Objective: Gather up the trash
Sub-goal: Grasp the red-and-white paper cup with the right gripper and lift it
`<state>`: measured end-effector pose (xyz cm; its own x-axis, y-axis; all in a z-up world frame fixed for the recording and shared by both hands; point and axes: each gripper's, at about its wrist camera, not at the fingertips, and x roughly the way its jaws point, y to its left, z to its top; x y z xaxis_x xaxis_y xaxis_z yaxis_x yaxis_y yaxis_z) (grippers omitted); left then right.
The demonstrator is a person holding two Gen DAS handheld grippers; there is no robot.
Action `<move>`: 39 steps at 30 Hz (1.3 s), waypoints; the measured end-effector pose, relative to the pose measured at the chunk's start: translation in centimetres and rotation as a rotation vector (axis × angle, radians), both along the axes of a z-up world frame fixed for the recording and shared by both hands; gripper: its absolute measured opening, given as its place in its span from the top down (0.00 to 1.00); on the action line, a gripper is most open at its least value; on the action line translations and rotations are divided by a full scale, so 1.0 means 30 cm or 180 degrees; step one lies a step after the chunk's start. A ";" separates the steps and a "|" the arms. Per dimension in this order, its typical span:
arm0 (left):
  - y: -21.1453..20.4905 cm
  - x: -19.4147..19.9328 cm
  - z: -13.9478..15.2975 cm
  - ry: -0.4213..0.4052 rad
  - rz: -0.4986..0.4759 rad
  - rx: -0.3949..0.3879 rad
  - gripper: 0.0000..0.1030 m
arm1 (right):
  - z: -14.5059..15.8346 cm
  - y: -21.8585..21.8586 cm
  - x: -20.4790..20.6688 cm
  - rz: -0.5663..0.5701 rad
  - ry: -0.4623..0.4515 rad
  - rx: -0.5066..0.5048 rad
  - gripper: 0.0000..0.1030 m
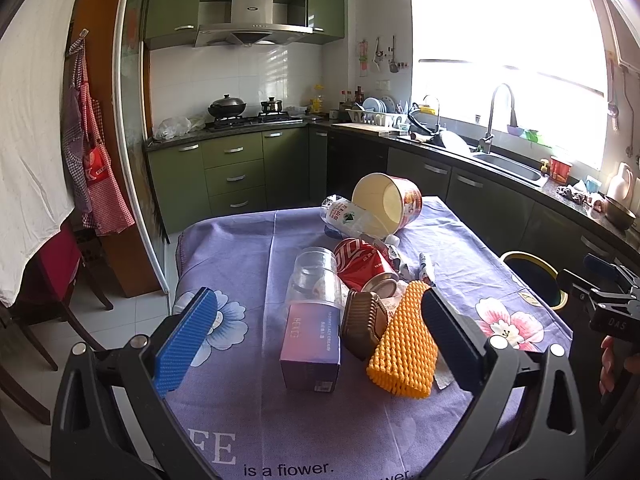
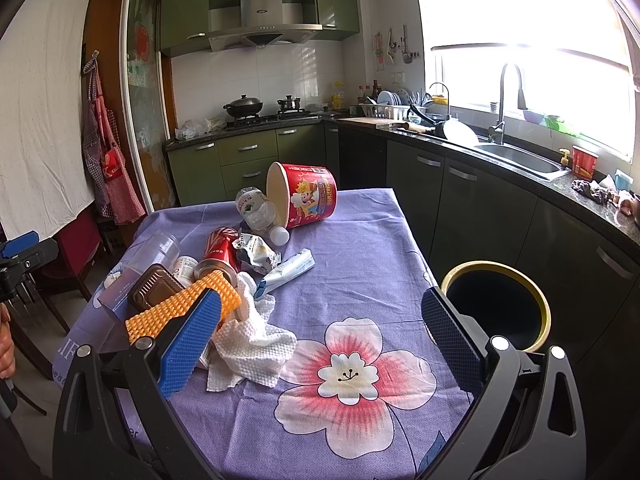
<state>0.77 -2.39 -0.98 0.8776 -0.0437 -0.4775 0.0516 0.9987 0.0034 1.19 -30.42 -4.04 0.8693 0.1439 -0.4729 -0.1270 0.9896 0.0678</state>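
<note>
Trash lies piled on the purple flowered tablecloth (image 1: 240,264): a purple box (image 1: 312,344), a brown tray (image 1: 362,322), an orange foam net (image 1: 404,344), a clear cup (image 1: 314,276), a red can (image 1: 360,262), a crushed bottle (image 1: 348,216) and a red paper bucket (image 1: 390,204). My left gripper (image 1: 316,340) is open above the near pile, holding nothing. My right gripper (image 2: 320,340) is open and empty over a pink flower print, beside a crumpled paper towel (image 2: 252,344). A wrapper (image 2: 286,270) lies mid-table. A yellow-rimmed bin (image 2: 496,304) stands at the table's right edge.
Dark cabinets and a counter with a sink (image 2: 520,156) run along the right. Green cabinets and a stove (image 1: 252,120) are at the back. A chair (image 1: 52,280) stands left of the table. The other gripper shows at each view's edge.
</note>
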 end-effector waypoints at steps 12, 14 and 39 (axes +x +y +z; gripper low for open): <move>0.051 0.253 0.019 0.0052 0.0079 0.0002 0.06 | -0.020 0.060 0.179 -0.0014 0.0053 -0.0154 0.04; 0.075 0.345 0.017 0.0028 0.0139 -0.0015 0.06 | -0.004 0.088 0.255 -0.0005 -0.0004 -0.0209 0.04; 0.314 0.867 -0.157 0.0428 0.0666 -0.0344 0.06 | -0.214 0.503 1.313 -0.0520 0.0415 -0.1387 0.48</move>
<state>26.79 7.03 -5.70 0.8019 0.0750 -0.5928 -0.1633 0.9818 -0.0967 40.57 -15.33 -10.45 0.7935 -0.2252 -0.5654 0.0144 0.9357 -0.3524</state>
